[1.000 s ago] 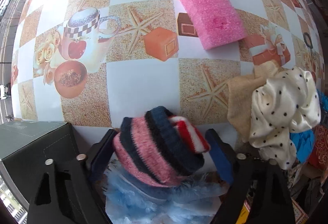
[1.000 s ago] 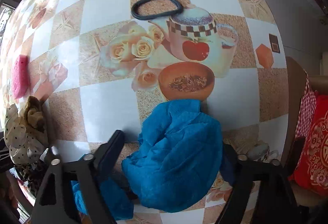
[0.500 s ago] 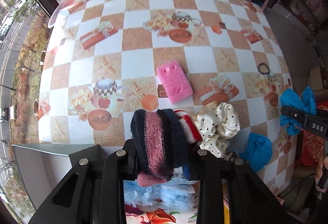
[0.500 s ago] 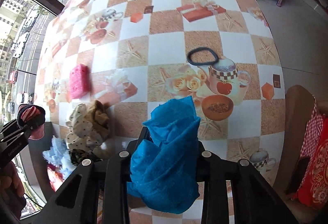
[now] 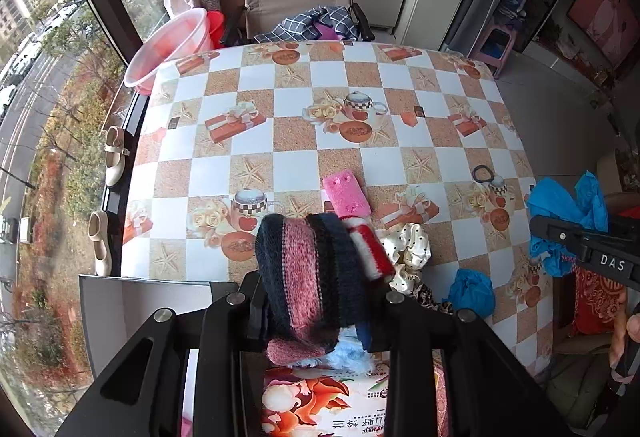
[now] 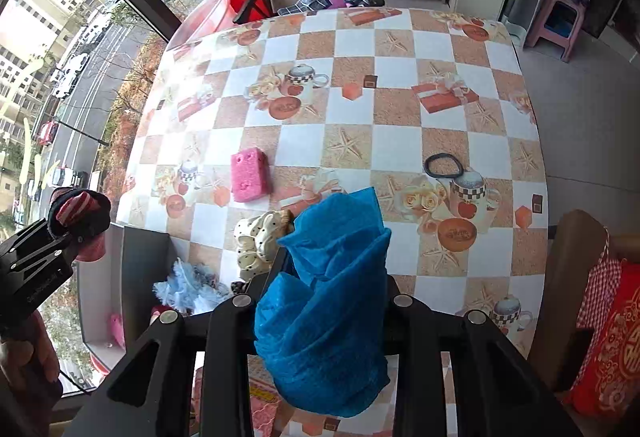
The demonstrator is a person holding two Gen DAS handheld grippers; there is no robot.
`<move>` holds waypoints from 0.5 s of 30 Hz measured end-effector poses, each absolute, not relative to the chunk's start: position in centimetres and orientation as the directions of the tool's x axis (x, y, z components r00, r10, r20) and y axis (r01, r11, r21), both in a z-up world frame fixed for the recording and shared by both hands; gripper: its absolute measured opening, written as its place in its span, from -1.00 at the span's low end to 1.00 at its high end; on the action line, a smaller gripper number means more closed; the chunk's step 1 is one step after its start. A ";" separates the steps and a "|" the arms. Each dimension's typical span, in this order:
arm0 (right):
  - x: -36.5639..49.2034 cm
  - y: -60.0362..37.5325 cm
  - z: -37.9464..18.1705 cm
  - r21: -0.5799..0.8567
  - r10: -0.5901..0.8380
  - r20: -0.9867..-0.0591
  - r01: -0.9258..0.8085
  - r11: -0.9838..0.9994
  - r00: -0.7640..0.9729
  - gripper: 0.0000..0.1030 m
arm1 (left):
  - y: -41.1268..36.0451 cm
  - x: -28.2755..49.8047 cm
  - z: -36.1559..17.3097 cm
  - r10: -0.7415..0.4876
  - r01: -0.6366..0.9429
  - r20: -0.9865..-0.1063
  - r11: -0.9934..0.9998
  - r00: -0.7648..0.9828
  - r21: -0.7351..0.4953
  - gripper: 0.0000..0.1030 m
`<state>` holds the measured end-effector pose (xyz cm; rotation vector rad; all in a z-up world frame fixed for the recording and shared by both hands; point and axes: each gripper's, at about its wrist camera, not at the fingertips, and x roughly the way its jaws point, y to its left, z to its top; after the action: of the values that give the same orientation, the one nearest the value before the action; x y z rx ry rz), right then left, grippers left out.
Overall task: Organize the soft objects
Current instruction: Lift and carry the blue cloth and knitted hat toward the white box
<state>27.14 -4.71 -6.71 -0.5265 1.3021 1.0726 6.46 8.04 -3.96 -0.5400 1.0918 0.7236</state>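
I am gripping a striped knit piece (image 5: 312,273) in my left gripper (image 5: 316,317), jaws closed snugly on its bulk, and pinching a blue crinkled cloth (image 6: 328,301) in my right gripper (image 6: 324,313), jaws closed on its gathered middle. Both are hanging in the air above the near edge of the table (image 5: 296,165).

What I am worrying about: the knit is thick and springy, with a red-and-white cuff sticking out sideways, so it could be squeezing out of my left jaws if I tilt too fast. The blue cloth is thin and floppy, with a loose lower fold dangling, which could be snagging on the wall of the open grey box (image 6: 132,269) at the table's left edge, where I judge these belong.

Just below, a fluffy pale-blue tuft (image 6: 188,287) is lying beside the box, and a satiny cream dotted scrunchie (image 6: 258,241) is bunching next to it. A second blue wad (image 5: 470,293) is sitting near the edge. Further out, a porous pink sponge (image 6: 248,177), a flat block, is resting alone, and a thin black hair tie (image 6: 443,165) is lying well apart to the right.
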 end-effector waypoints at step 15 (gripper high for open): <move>19.9 -6.3 -1.3 0.247 0.379 -0.919 -0.905 0.346 -0.106 -0.36 | 3.4 1.0 -1.6 0.216 -0.713 -0.926 0.697 0.311 -0.077 -0.34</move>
<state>19.93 -6.30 -1.29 -0.5652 1.2297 1.1860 1.03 3.39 -1.64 -0.5349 1.0924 0.6528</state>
